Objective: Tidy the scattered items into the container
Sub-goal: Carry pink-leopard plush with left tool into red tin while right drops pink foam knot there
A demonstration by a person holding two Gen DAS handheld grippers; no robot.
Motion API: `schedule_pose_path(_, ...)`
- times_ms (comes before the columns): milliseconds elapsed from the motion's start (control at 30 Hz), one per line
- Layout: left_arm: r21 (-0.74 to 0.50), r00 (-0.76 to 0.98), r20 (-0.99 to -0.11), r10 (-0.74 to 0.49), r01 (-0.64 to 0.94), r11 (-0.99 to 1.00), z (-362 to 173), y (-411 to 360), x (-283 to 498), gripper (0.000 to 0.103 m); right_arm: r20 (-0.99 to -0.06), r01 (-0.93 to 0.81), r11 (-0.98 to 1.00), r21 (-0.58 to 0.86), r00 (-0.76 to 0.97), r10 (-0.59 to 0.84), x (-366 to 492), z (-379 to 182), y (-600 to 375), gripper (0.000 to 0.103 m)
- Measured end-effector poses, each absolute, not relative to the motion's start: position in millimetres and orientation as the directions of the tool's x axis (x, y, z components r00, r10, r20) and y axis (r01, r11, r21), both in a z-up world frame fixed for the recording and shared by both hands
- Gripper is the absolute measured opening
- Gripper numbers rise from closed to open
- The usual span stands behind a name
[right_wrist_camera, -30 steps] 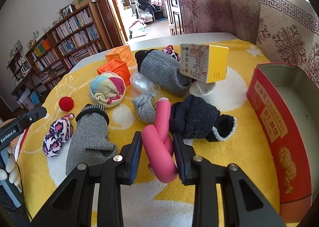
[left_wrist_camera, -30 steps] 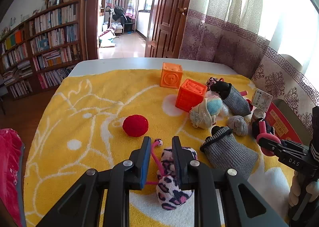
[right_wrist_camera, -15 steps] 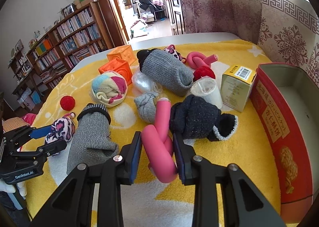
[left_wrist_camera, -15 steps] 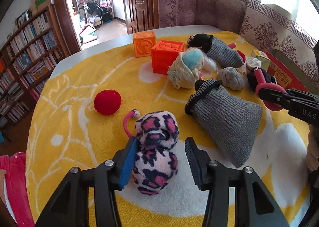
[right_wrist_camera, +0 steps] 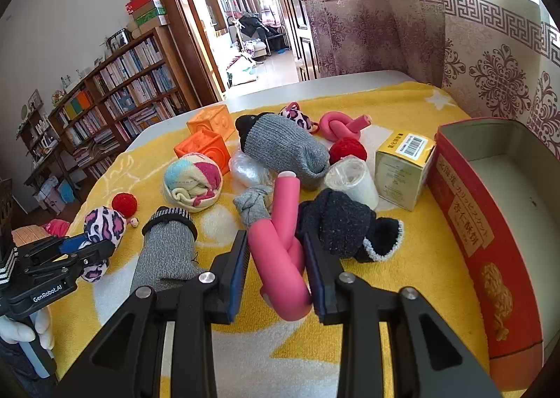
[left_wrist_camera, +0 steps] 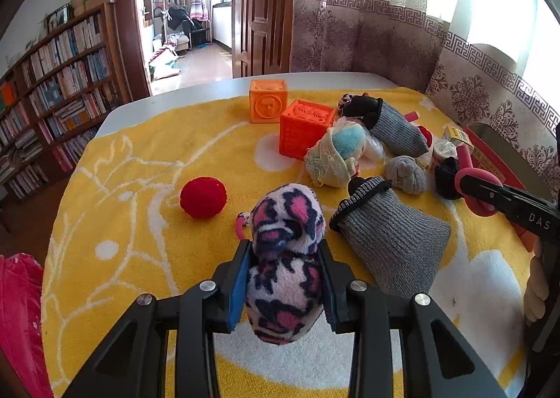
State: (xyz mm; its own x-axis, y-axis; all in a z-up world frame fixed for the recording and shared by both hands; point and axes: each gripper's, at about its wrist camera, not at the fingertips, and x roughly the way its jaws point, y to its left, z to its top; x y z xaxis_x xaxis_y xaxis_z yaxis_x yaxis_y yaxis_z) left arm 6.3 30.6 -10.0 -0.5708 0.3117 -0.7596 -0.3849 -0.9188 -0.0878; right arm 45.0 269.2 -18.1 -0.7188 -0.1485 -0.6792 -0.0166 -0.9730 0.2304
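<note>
Left tool (left_wrist_camera: 285, 281), tilted down, grasps the leopard plush (left_wrist_camera: 285, 258); right tool (right_wrist_camera: 276, 260), tilted down, grasps the pink knot (right_wrist_camera: 280, 244)

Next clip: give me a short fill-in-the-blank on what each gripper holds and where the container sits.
1. The left gripper is shut on a leopard-print plush ____.
2. The right gripper is shut on a knotted foam tube coloured ____.
3. The red tin at the right edge of the yellow towel is ____ inside.

Missing: toy; pink; empty
</note>
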Motion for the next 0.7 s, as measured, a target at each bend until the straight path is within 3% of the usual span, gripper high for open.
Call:
schedule_pose_path(333,-0.143,-0.573,-0.697,0.431,-0.477,-0.867,12,45,24,0.037,-0.579,-0.090,-0.963,0.255,-0.812,-0.078,71,18,301,0.035)
schedule_pose_path(700,-0.196,-0.523,-0.661,0.537,-0.571,-0.797,50,93,38,0.037,-0.607,-0.333,-0.915,0.227,-0.783,0.134,116,42,385,0.035)
